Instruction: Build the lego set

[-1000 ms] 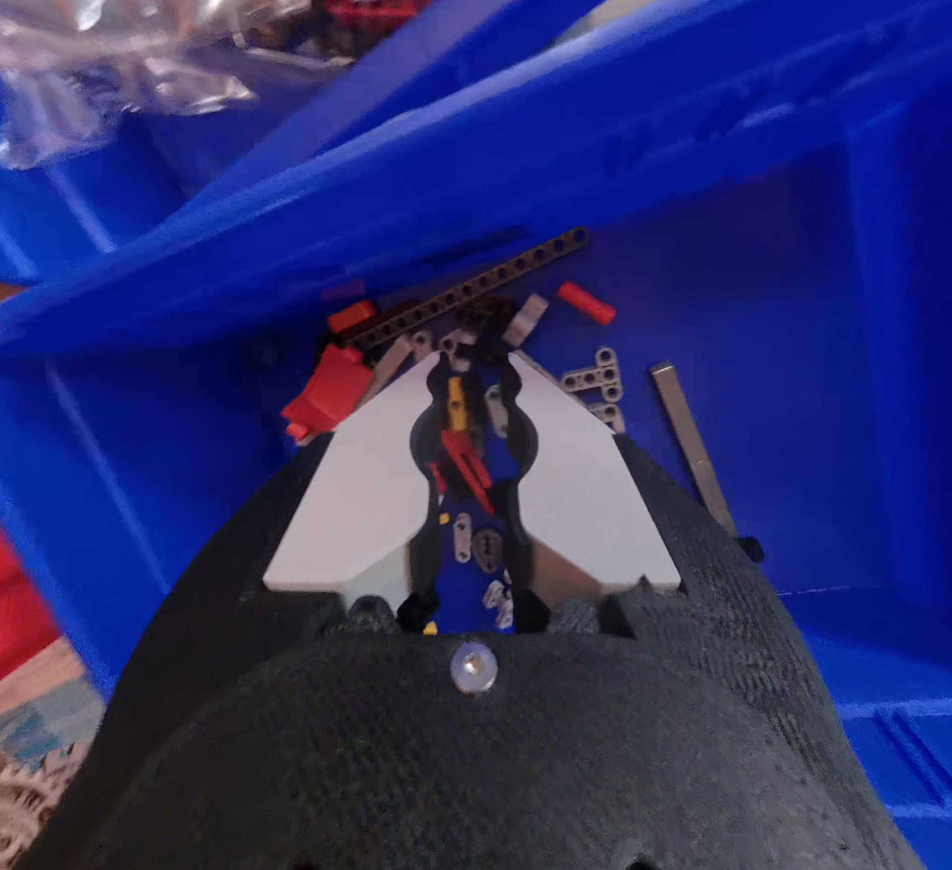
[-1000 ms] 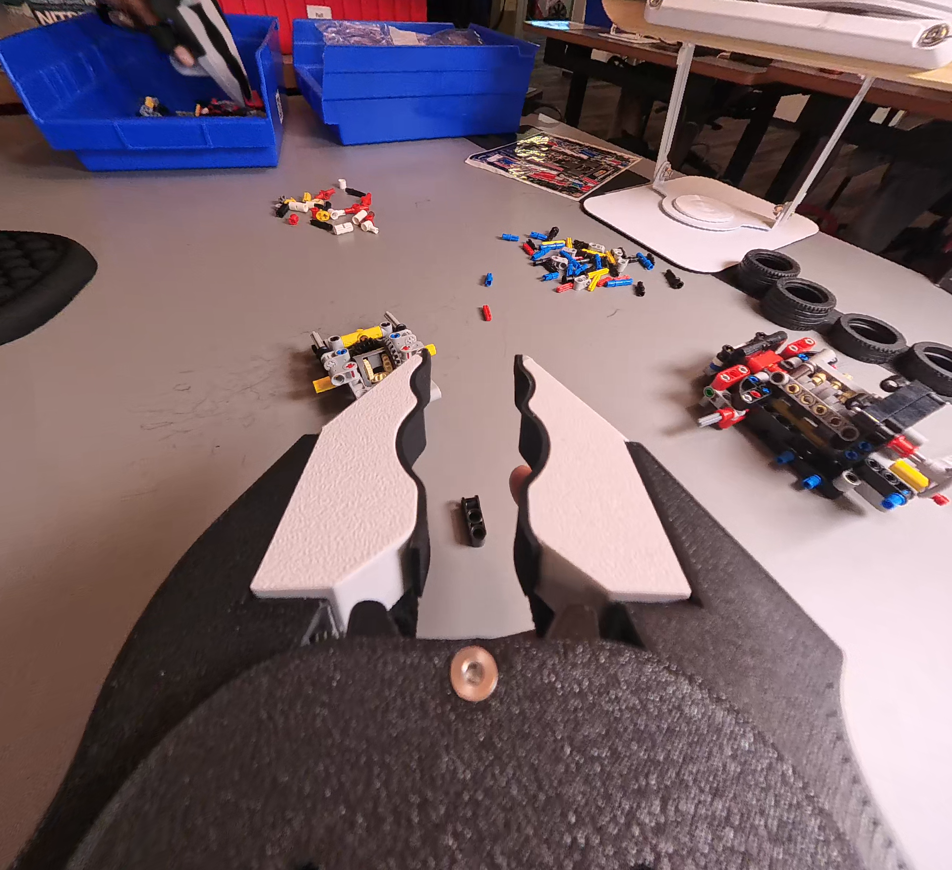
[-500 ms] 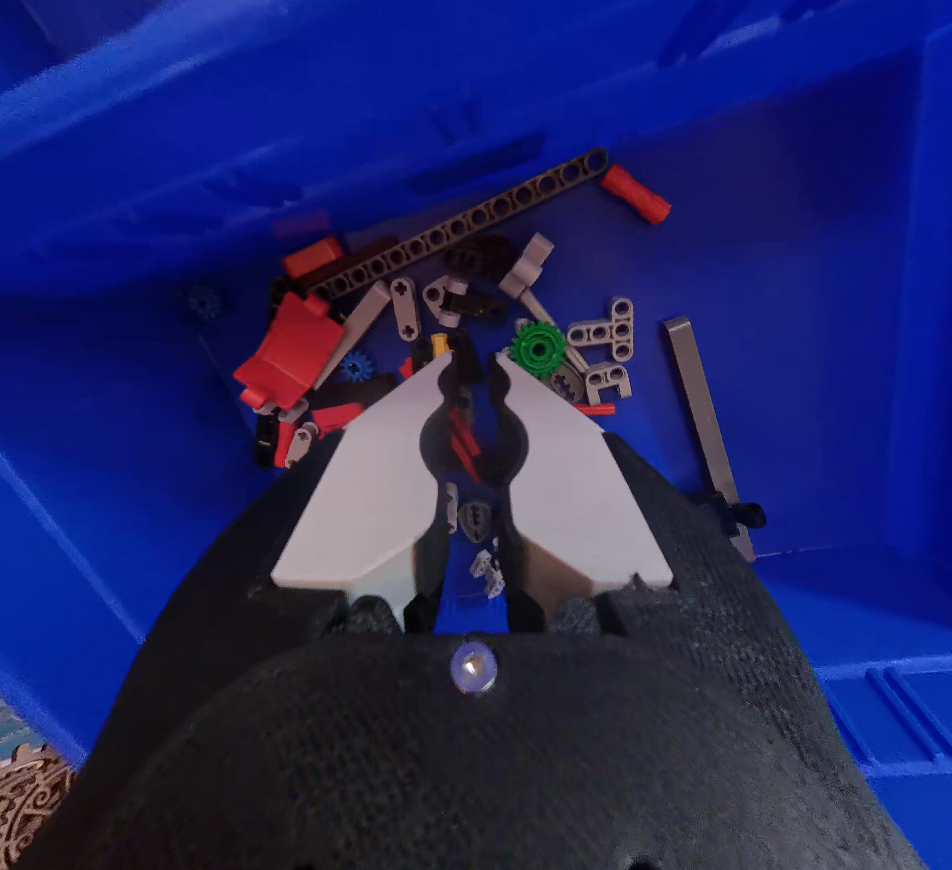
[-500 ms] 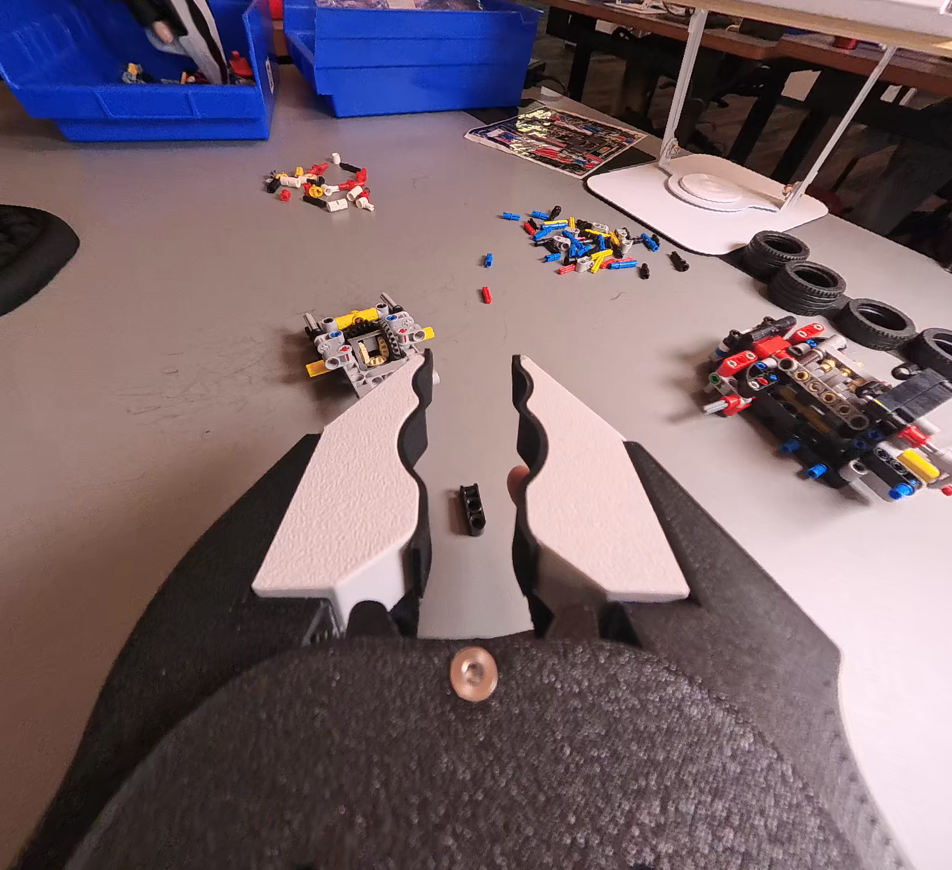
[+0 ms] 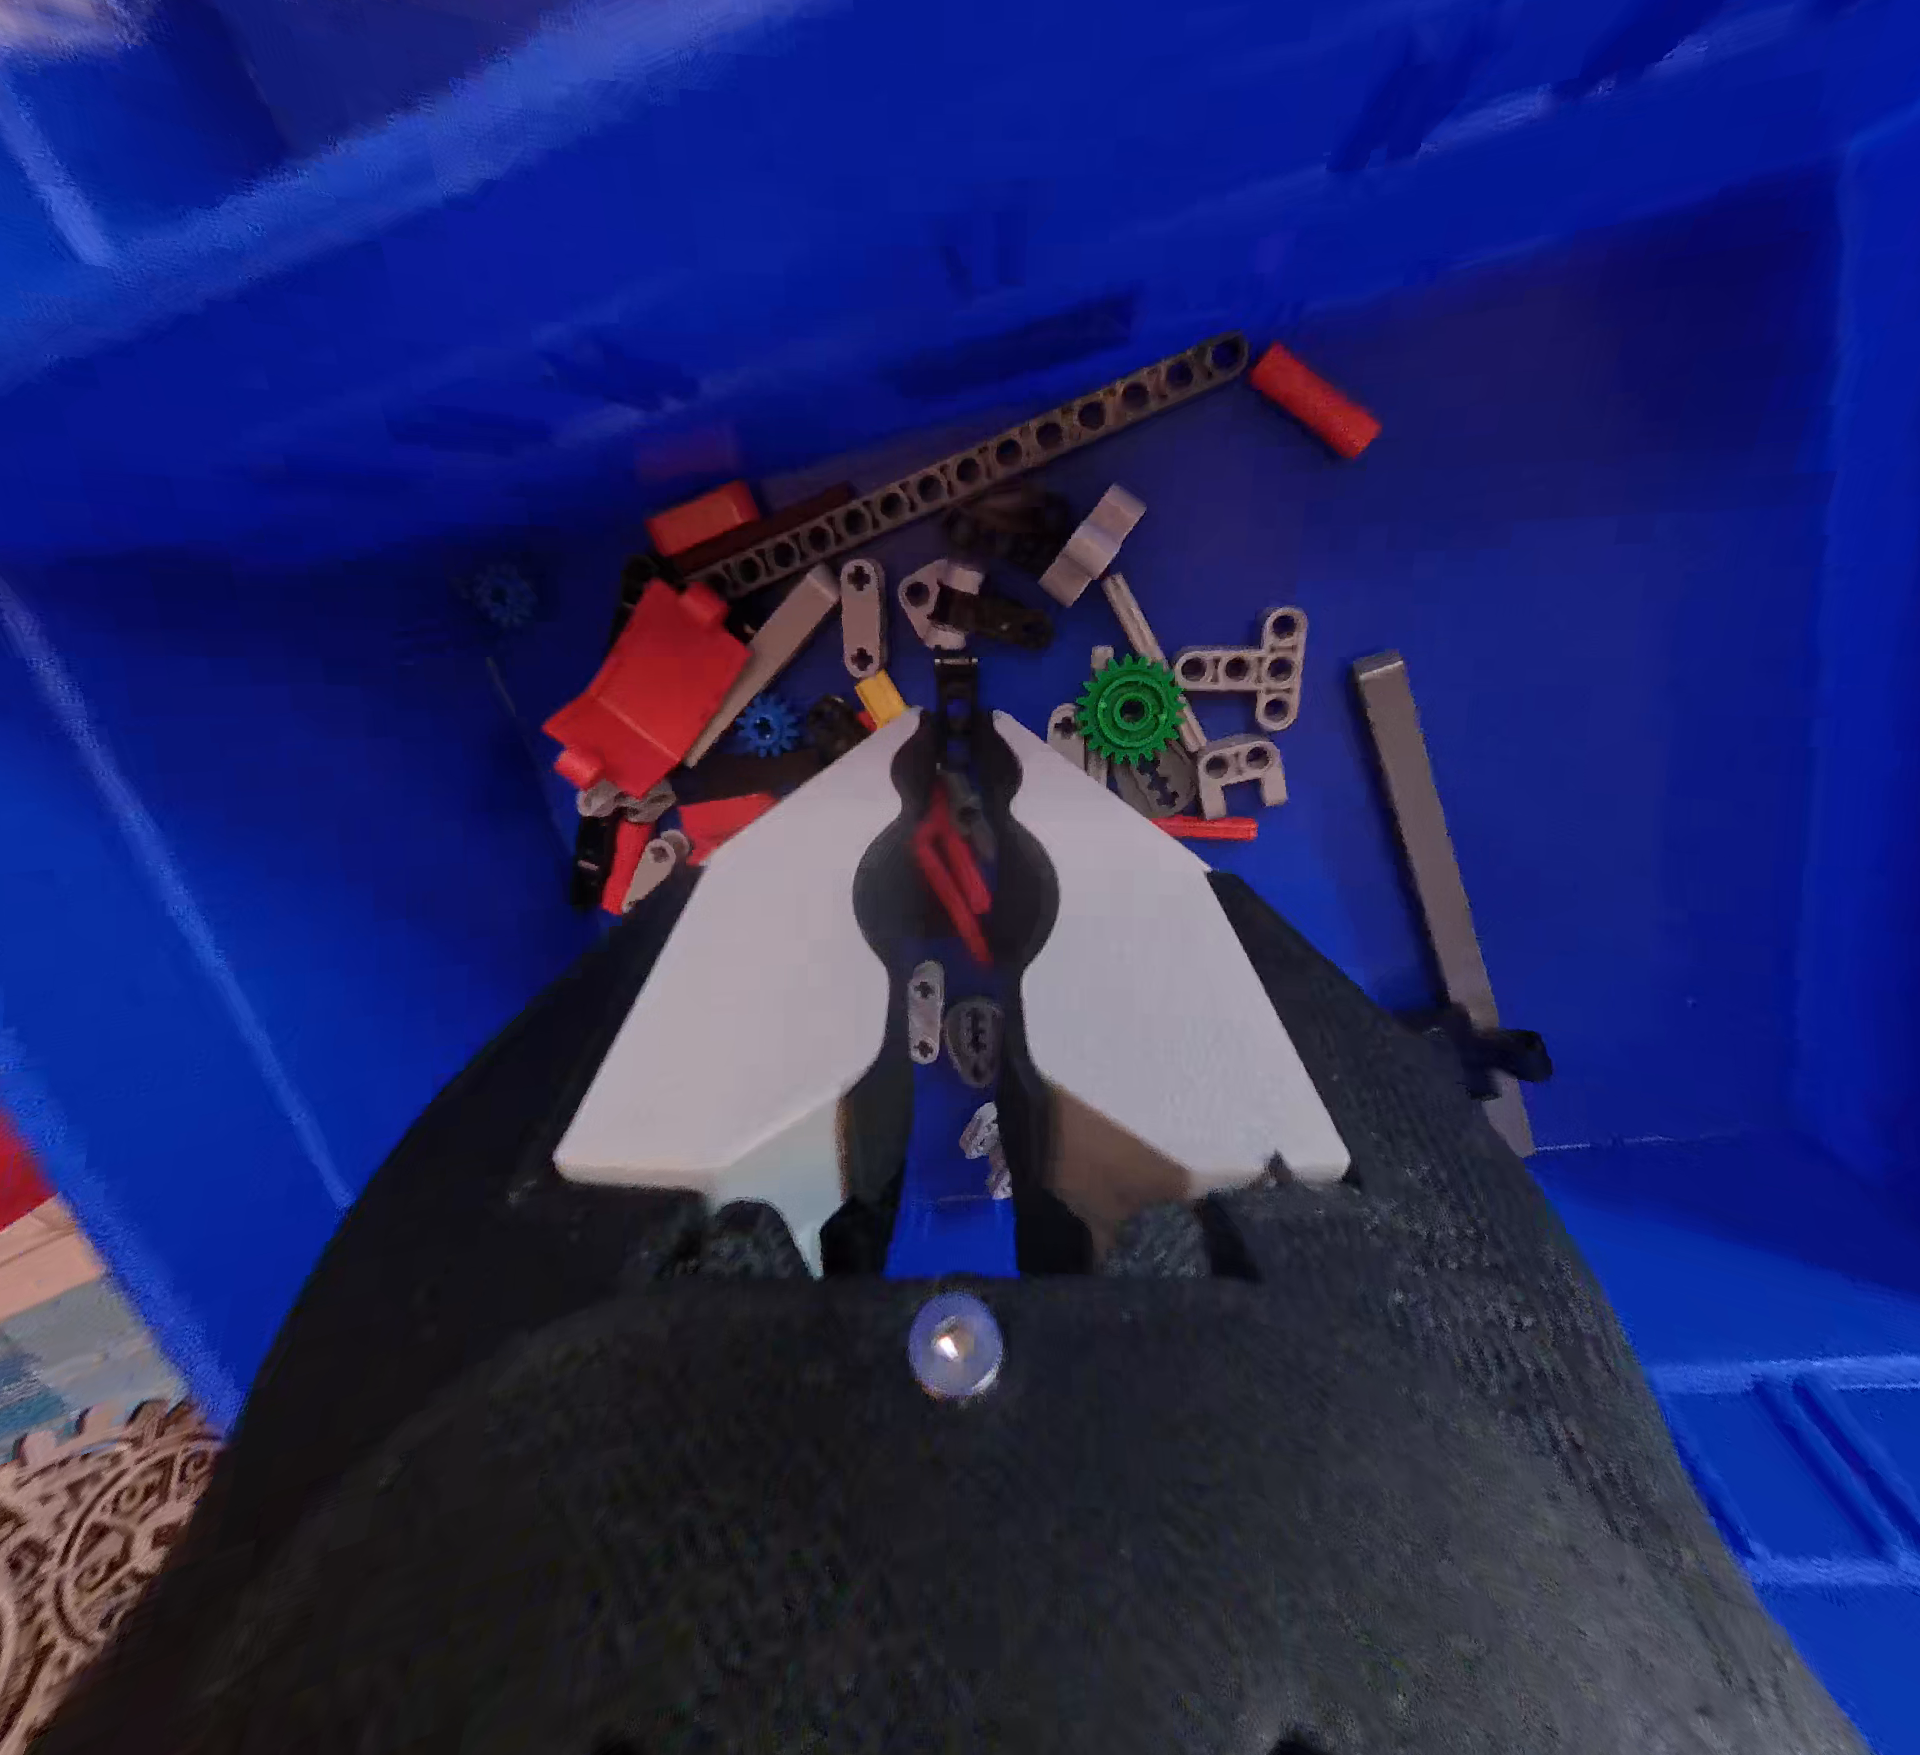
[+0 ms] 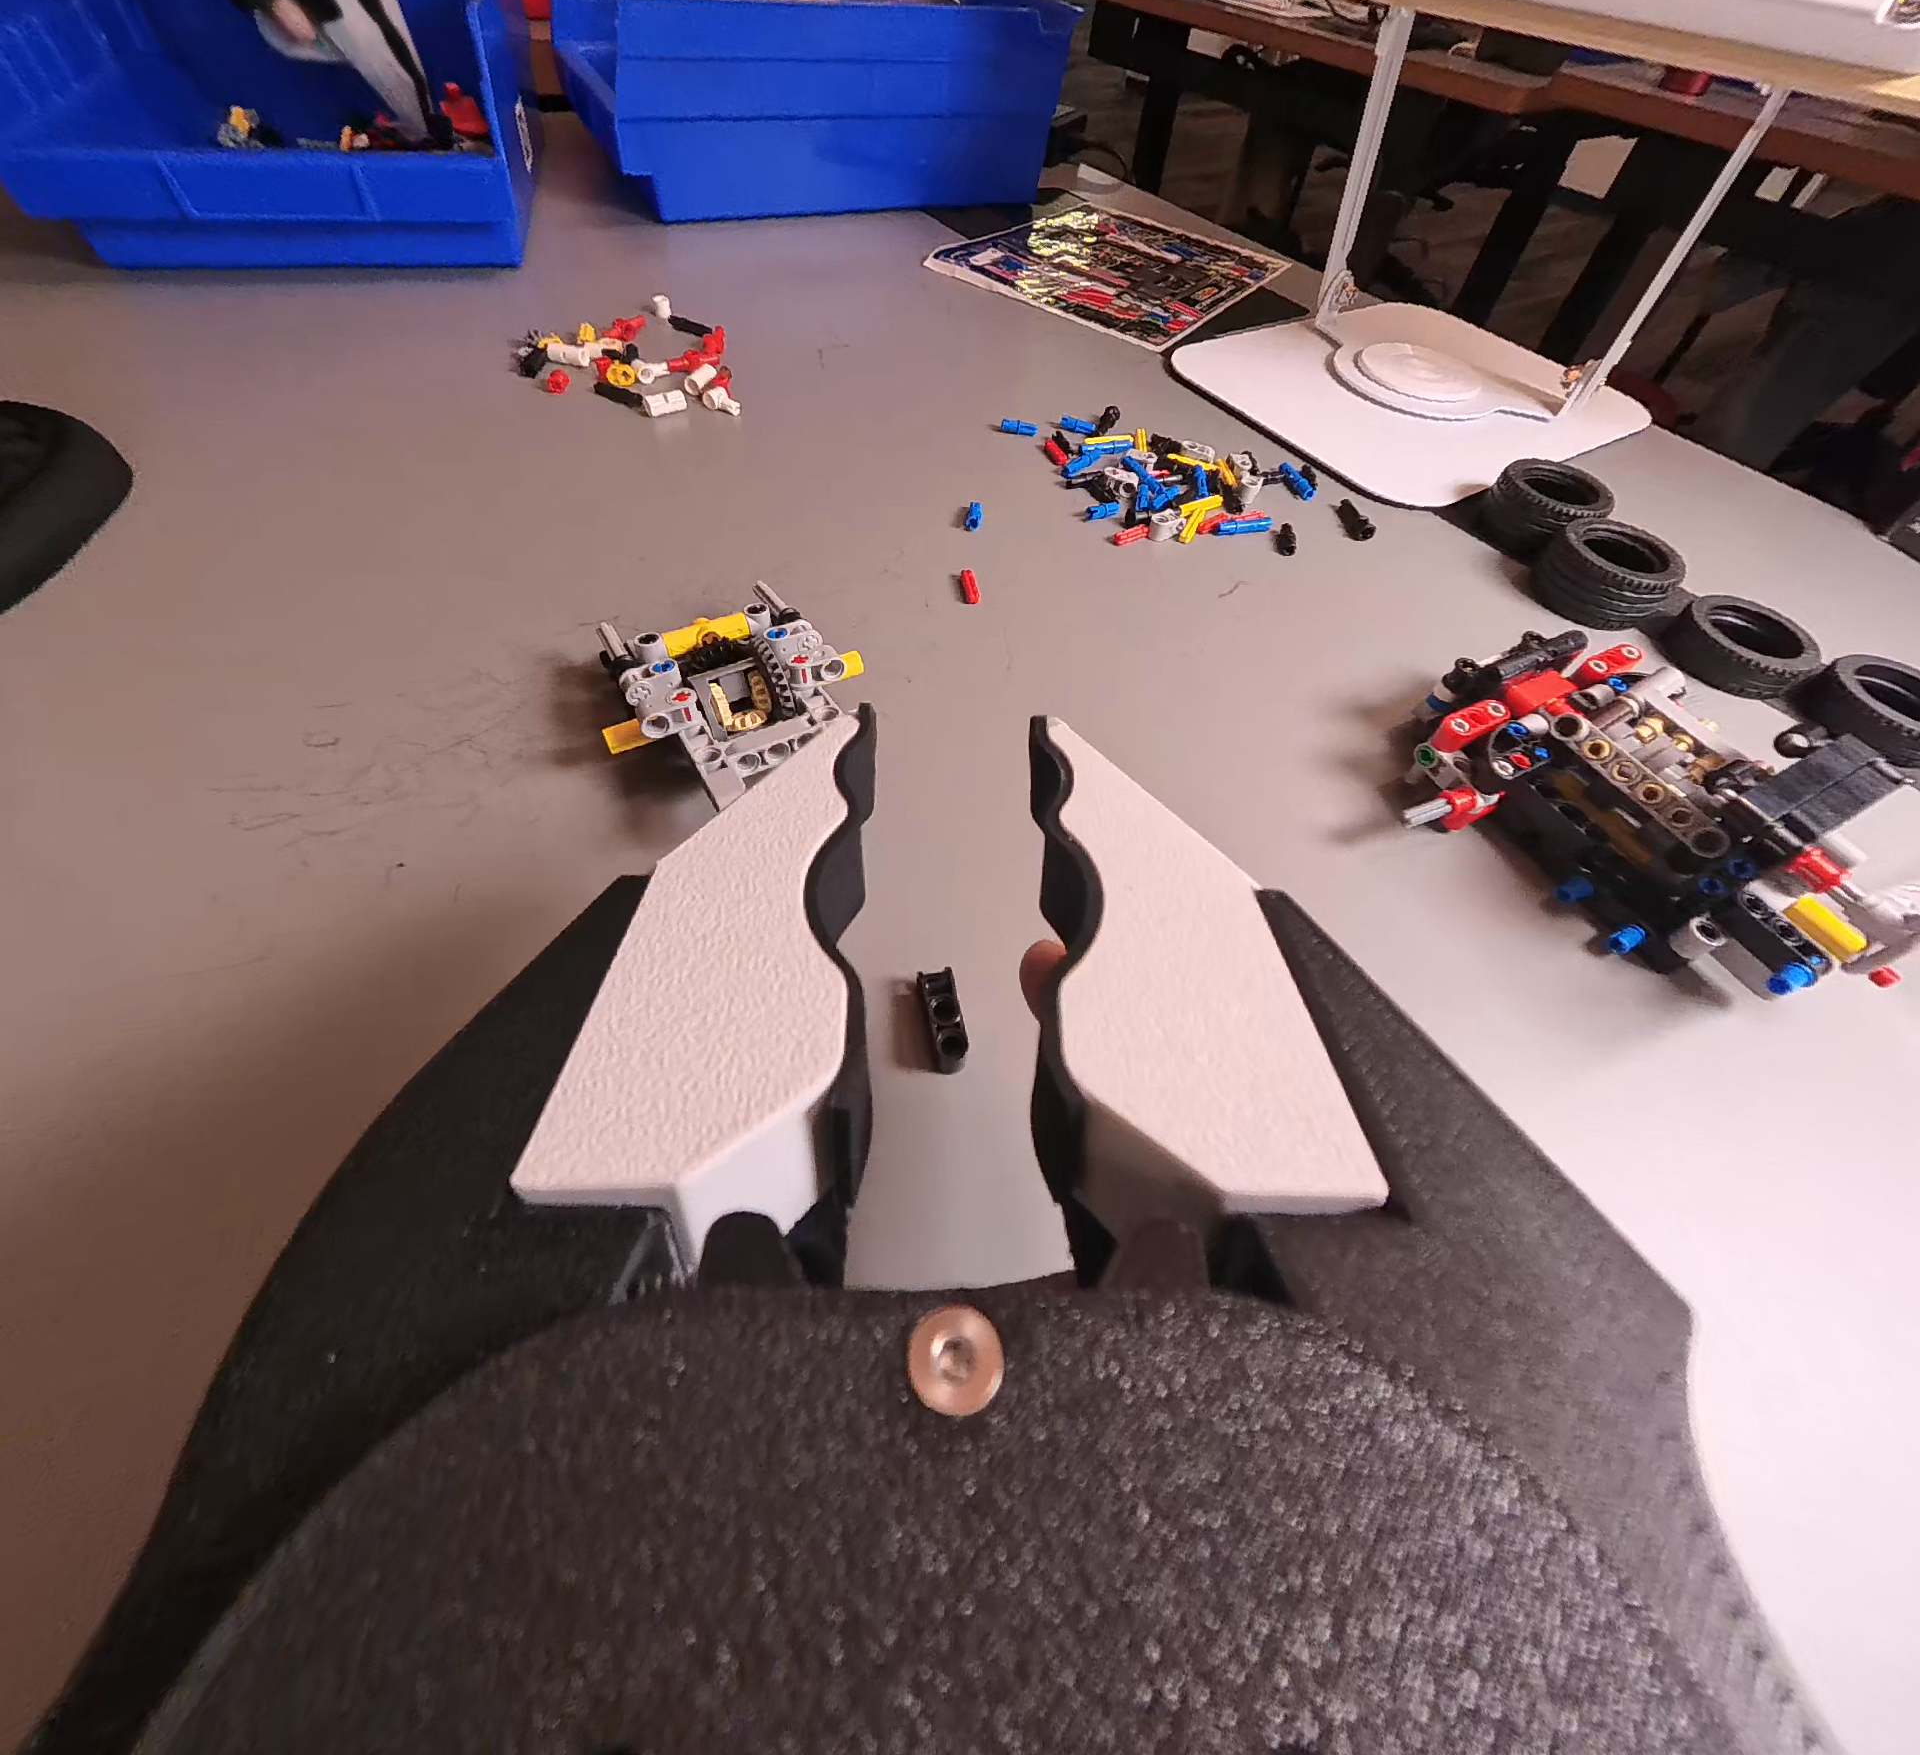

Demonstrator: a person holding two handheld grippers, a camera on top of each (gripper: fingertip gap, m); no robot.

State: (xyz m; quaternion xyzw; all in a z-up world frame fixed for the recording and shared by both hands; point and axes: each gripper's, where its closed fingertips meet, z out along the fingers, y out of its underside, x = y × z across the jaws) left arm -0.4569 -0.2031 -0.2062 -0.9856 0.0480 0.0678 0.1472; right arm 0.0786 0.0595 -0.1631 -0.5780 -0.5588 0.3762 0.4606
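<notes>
Left wrist view: the left gripper [image 5: 956, 718] reaches into a blue plastic bin [image 5: 1558, 562], its jaws drawn narrow and pinching a thin black lego link [image 5: 954, 697] at the tips. The link's long axis runs up the frame, its free end pointing toward the bin's far wall at the top. Loose parts lie around the tips: a long dark perforated beam [image 5: 966, 469] slanting from centre left up to upper right, a green gear [image 5: 1129, 708] just right of the tips, a red panel piece [image 5: 649, 703] to the left, a short red cylinder [image 5: 1314, 401] past the beam's upper end, and a grey flat bar [image 5: 1429, 864] at the right, lying nearly up the frame.

Right wrist view: the right gripper [image 6: 951, 734] hovers over a grey table [image 6: 312, 562] with jaws wide apart and empty. A small black pin-hole connector [image 6: 941, 1019] lies on the table between the fingers, long axis running up the frame. A small grey-and-yellow gear assembly [image 6: 722, 692] sits just left of the tips; a larger black-and-red chassis assembly [image 6: 1662, 812] lies at the right, beside black rubber tyres [image 6: 1610, 562]. Two heaps of small pins occupy mid-frame. At the upper left the left gripper [image 6: 416, 121] dips into the blue bin [image 6: 260, 188].
</notes>
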